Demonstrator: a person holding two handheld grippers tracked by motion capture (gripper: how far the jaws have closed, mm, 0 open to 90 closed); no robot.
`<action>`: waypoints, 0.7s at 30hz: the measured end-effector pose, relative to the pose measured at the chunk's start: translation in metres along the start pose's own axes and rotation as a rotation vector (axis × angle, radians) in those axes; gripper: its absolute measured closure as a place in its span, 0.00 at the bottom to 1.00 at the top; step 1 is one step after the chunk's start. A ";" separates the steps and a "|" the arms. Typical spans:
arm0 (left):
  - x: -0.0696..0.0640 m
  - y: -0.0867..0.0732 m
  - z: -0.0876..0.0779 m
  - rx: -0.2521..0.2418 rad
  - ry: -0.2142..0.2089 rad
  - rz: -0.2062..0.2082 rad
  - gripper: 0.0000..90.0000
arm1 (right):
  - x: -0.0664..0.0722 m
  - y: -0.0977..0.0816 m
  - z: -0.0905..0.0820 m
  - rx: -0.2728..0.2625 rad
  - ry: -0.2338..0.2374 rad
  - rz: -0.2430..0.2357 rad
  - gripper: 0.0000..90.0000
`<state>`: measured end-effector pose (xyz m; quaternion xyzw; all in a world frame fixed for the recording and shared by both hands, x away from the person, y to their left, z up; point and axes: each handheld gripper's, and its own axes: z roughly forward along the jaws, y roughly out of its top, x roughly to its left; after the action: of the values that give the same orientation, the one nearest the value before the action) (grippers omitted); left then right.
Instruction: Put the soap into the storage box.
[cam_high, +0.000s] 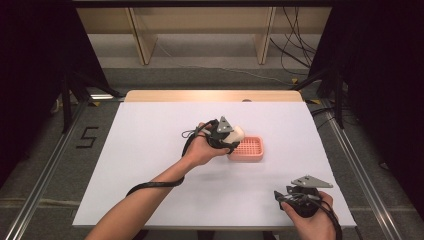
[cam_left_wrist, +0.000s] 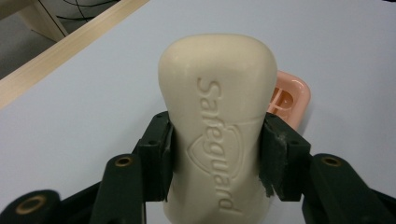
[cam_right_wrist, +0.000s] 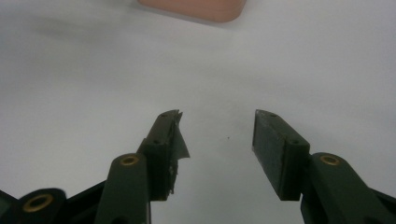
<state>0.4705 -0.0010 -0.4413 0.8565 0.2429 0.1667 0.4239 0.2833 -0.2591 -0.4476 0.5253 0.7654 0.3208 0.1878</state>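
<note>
A person sits at a white table (cam_high: 150, 165) holding a two-jaw gripper in each hand. In the high view, the left gripper (cam_high: 234, 134) is at the centre of the frame, clamped on a cream bar of soap (cam_high: 237, 132) just above the left end of a pink soap dish (cam_high: 248, 148). In the left gripper view, the jaws squeeze the soap's narrowed waist from both sides, and a corner of the dish peeks out behind it at the right. The right gripper (cam_high: 300, 192) waits at the lower right of the high view, well apart from the dish; in its own view its jaws stand wide apart with nothing between them.

The step in hand looks like setting the soap into the dish. Next, the soap likely needs centring over the ridged tray, lowering flat, then releasing.
</note>
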 end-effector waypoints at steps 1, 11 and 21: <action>0.000 0.000 0.000 0.000 0.000 0.000 0.55 | 0.000 0.000 -0.001 0.010 -0.014 -0.002 0.58; -0.001 0.000 0.008 0.008 -0.008 0.012 0.55 | 0.002 0.000 -0.001 0.015 0.014 0.036 0.58; -0.003 0.001 0.014 0.026 -0.010 0.014 0.55 | 0.000 0.000 -0.001 0.013 -0.005 -0.010 0.58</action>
<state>0.4754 -0.0118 -0.4492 0.8644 0.2368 0.1622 0.4129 0.2826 -0.2599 -0.4473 0.5237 0.7696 0.3134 0.1877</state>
